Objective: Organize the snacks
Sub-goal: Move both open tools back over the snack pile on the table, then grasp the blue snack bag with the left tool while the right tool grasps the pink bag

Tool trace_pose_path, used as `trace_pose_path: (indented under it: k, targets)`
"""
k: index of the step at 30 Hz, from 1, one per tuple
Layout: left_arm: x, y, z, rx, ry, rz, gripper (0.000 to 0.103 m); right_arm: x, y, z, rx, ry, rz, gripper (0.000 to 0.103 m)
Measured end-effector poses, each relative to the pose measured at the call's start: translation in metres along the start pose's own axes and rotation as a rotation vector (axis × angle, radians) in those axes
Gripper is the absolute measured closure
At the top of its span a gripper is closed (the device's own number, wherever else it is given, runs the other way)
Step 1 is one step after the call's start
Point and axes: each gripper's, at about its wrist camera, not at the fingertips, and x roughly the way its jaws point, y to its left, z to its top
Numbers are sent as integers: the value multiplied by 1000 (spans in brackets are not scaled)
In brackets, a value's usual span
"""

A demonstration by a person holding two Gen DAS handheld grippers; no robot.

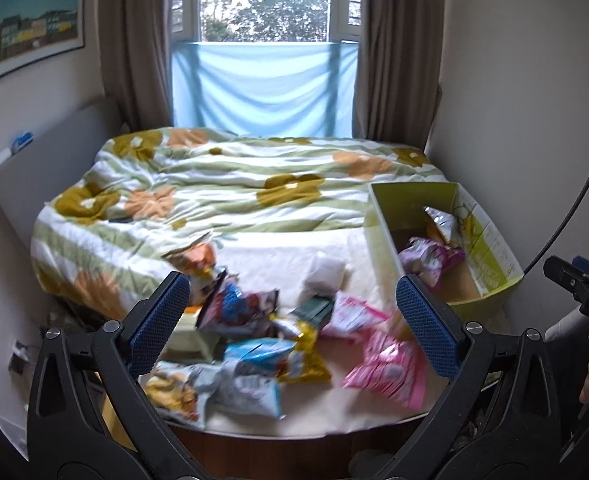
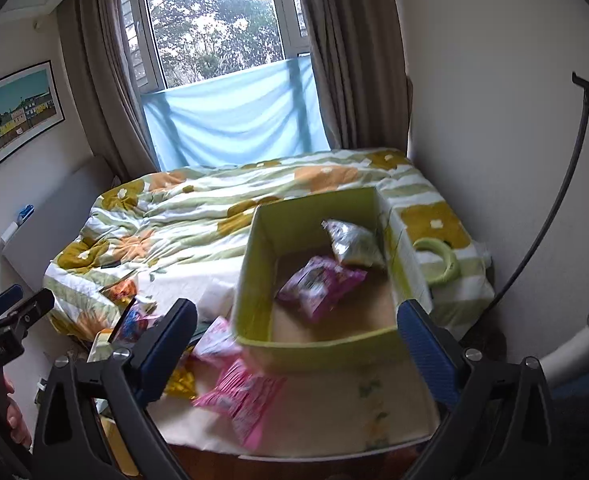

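Here, on a bed (image 1: 222, 184) under a flowered quilt, a heap of snack packets (image 1: 250, 340) lies scattered along the near edge, while a yellow-green cardboard box (image 2: 254, 264) sits open-topped toward the near right corner, apparently placed there as the bin that the packets go into. Two are already inside: a purple packet (image 2: 318, 284) lying flat on the box floor, its long axis running diagonally from the near left toward the far right, and a silver packet (image 2: 352, 246) propped against the far right wall, tilted with one corner pointing up and to the left. The left gripper (image 1: 294, 320) hangs above the heap with its blue-padded jaws spread wide and nothing between them; the right gripper (image 2: 298, 344) is likewise agape and empty, poised over the near rim of the box. A pink striped packet (image 2: 240, 398) lies just outside the box at the near edge, its long axis slanting toward the near right corner, and seems the likeliest next candidate. A pale green ring (image 2: 438, 260) rests on the quilt beside the box's right wall. Most packets remain unsorted, so the job looks to be in its early stages. Motion blur softens the packet labels beyond reading.
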Motion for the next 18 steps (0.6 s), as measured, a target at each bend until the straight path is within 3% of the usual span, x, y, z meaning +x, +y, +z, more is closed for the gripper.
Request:
trace_pose_path:
  k: [8,13,18]
  targets:
    - [16,52,-64,-10,84,-3,1,22,33,-61,65,92,15,3]
    - [46,51,-100,13,164,-28,1,43,45,-89,83,143,11,3]
    - [75,38,-126,70,183,-20,1,70,49,-110,91,196,13,3]
